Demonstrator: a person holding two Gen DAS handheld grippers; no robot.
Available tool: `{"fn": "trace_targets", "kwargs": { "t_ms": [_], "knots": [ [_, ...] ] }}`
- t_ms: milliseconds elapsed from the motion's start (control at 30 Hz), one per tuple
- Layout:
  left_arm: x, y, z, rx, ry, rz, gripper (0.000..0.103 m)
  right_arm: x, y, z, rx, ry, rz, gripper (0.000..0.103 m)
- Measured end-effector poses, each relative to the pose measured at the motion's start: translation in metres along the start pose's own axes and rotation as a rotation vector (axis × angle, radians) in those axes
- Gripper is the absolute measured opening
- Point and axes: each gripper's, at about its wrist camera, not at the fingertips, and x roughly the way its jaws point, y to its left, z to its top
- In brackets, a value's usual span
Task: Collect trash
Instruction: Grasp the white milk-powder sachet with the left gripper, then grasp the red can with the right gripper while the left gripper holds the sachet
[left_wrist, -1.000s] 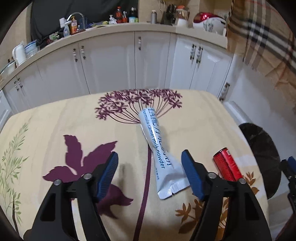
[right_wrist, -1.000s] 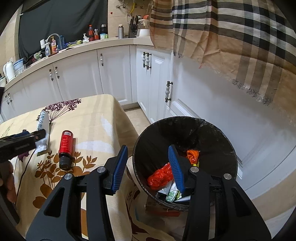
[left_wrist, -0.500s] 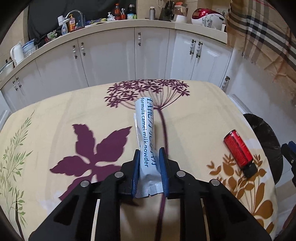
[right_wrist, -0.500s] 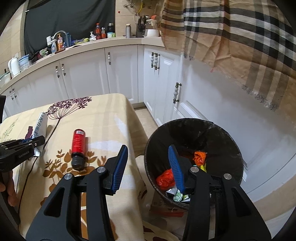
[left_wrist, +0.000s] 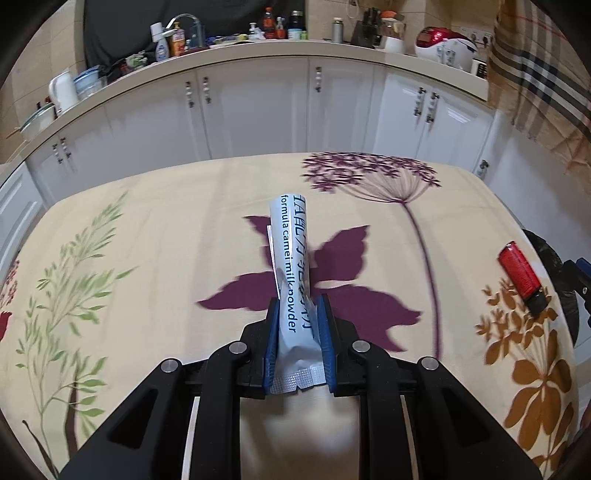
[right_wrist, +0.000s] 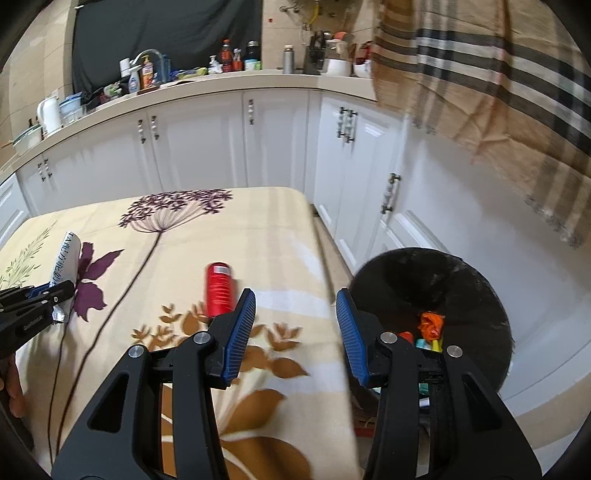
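Note:
A white and silver milk powder sachet (left_wrist: 293, 266) with blue lettering sticks up from my left gripper (left_wrist: 297, 314), whose blue pads are shut on its lower end, above the flowered tablecloth (left_wrist: 166, 229). The same sachet (right_wrist: 67, 258) and left gripper (right_wrist: 51, 293) show at the left edge of the right wrist view. A red can (right_wrist: 218, 288) with a black cap lies on the cloth near the table's right edge; the red can (left_wrist: 521, 271) also appears in the left wrist view. My right gripper (right_wrist: 295, 310) is open with nothing between its fingers, just right of the can.
A round black bin (right_wrist: 436, 280) with orange and mixed trash inside stands on the floor right of the table. White cabinets (right_wrist: 207, 140) and a cluttered counter (left_wrist: 229, 40) run behind. A plaid cloth (right_wrist: 480, 74) hangs at the upper right.
My left gripper closed on the sachet's lower end and carried it left across the cloth. My right gripper swung left from over the bin toward the red can.

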Motion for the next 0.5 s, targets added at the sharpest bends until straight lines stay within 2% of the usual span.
{"fn": "trace_targets", "kwargs": {
  "t_ms": [133, 233, 500],
  "knots": [
    [-0.004, 0.016, -0.003, -0.006, -0.006, 0.028, 0.021, 0.008, 0.019, 0.004, -0.029, 0.015, 0.026, 0.044],
    [-0.005, 0.030, -0.006, -0.025, -0.002, 0.038, 0.021, 0.016, 0.031, 0.008, -0.050, 0.035, 0.041, 0.051],
    [-0.009, 0.047, -0.010, -0.048, -0.004, 0.033, 0.021, 0.043, 0.051, 0.010, -0.086, 0.117, 0.043, 0.051]
  ]
}}
